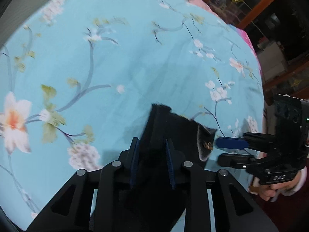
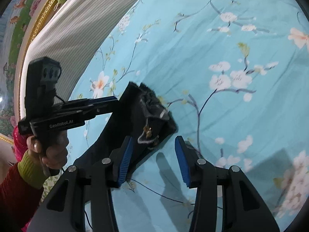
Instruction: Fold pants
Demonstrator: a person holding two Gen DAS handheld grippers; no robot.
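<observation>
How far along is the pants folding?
Looks partly done: the black pants lie as a narrow folded strip on the blue floral sheet. In hand: the left claw straddles the cloth; the right claw gapes beside it. Any remaining fold is out of view.

A bed spread with a turquoise floral sheet [image 1: 119, 61] fills both views. Beyond its far edge stands a dark wooden glass-fronted cabinet [image 1: 251, 5]. A pale ribbed headboard [image 2: 77, 25] backs the bed, under what seems a gilt-framed picture [image 2: 25, 15].
</observation>
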